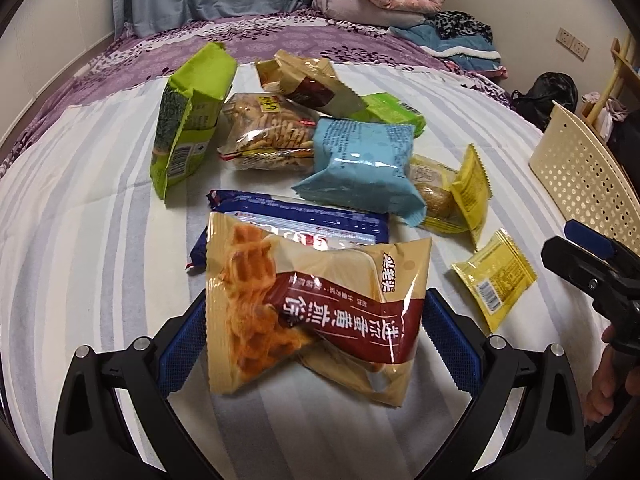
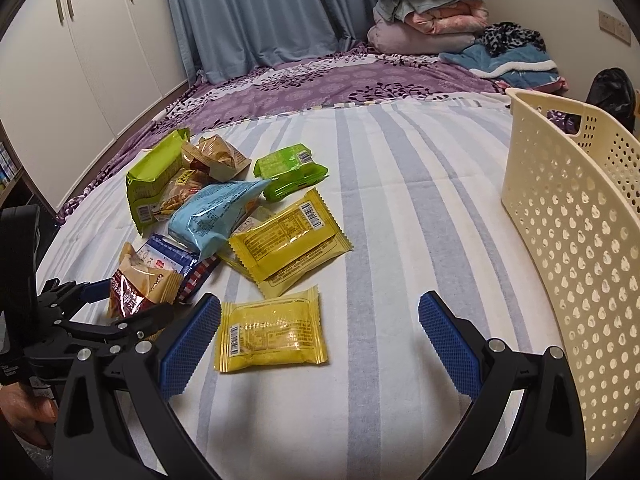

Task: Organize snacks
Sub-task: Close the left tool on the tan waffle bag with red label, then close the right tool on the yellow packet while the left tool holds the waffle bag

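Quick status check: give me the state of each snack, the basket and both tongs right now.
left tongs: open, straddling the waffle pack
waffle pack: sealed, leaning on the dark blue pack
dark blue pack: lying flat
light blue pack: sealed, atop the pile
near yellow packet: flat, barcode side up
right tongs: open, empty
cream basket: upright; contents hidden

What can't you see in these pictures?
- Inside of the basket: both views show only its outer wall.
- Blue-and-white packet: mostly covered by the waffle snack bag in the left tongs view.
- Small print on the yellow packet: too tiny.
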